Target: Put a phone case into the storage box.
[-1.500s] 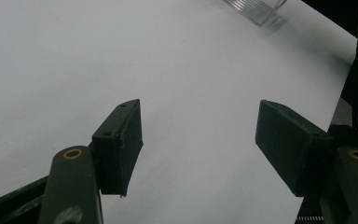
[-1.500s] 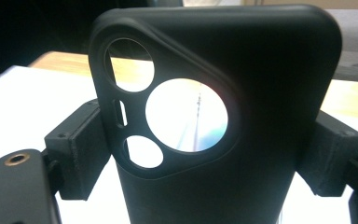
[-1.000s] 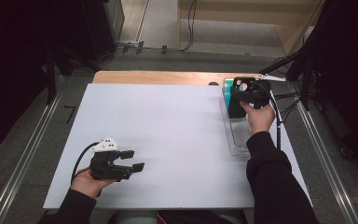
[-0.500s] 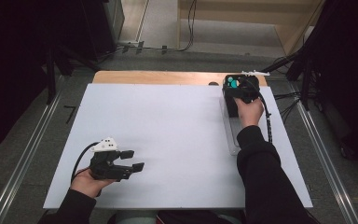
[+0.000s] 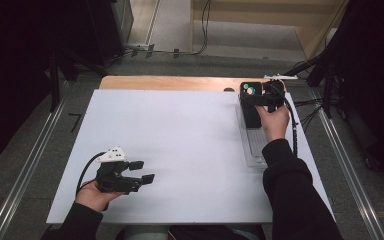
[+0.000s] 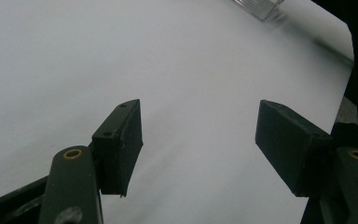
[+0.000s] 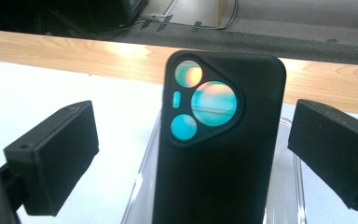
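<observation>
A black phone (image 5: 250,107) lies back-up on the far end of a clear tray (image 5: 254,150), its lens cluster toward the table's far edge. My right gripper (image 5: 260,100) is over it at the far right. In the right gripper view the phone (image 7: 219,154) runs up between the two pads (image 7: 56,158), which stand clear of its sides; these jaws have just been opening and are open. My left gripper (image 5: 142,171) rests at the near left of the white table top (image 5: 180,130). It is open, and its own view (image 6: 198,126) has only bare white surface between the jaws.
A wooden strip (image 5: 170,82) borders the table's far edge, also seen behind the phone (image 7: 74,51). A cable (image 5: 294,125) trails from the right gripper along the table's right side. A corner of the clear tray (image 6: 261,7) appears far off in the left gripper view.
The right hand shifted a little left over the tray's far end and then partly back, and the phone's lens end now shows clearly beside the gripper. The left hand has not moved.
</observation>
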Demonstrator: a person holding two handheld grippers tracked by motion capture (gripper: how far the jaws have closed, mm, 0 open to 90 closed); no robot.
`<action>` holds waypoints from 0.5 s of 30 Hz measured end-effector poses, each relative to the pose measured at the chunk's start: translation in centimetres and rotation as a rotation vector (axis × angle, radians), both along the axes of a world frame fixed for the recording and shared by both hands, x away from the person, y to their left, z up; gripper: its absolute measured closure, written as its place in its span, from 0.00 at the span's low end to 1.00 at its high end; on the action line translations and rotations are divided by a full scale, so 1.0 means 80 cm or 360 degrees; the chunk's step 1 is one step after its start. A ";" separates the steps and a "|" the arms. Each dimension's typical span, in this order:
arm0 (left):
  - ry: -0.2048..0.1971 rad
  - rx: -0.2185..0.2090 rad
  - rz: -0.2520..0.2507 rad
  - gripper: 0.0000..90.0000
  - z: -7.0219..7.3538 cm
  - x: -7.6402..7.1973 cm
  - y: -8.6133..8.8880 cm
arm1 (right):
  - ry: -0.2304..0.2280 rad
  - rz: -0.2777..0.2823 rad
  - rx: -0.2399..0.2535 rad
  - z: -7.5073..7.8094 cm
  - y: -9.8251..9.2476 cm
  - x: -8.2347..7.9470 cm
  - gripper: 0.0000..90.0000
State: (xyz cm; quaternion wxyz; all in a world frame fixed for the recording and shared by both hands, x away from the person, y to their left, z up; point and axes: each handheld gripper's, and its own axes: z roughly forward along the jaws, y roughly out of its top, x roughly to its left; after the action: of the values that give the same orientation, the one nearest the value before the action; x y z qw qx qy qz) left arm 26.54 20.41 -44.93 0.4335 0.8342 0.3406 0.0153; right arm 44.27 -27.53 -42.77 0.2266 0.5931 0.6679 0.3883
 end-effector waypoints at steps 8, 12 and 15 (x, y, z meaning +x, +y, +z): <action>0.0006 -0.0012 -0.0006 0.36 0.002 -0.001 0.000 | 0.0038 0.0210 0.0091 0.014 0.014 -0.039 0.01; 0.0016 -0.0022 0.0008 0.36 0.004 0.000 0.003 | 0.0041 0.0334 0.0146 0.016 0.021 -0.065 0.14; 0.0017 -0.0012 0.0005 0.36 0.003 0.000 0.004 | 0.0055 0.0437 0.0148 0.017 0.027 -0.083 0.15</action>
State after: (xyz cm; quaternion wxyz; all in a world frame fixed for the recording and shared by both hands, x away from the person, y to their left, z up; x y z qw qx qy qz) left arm 26.54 20.74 -44.66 0.4348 0.8320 0.3444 0.0103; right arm 37.66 -25.38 -41.38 0.1323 0.5125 0.7279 0.4359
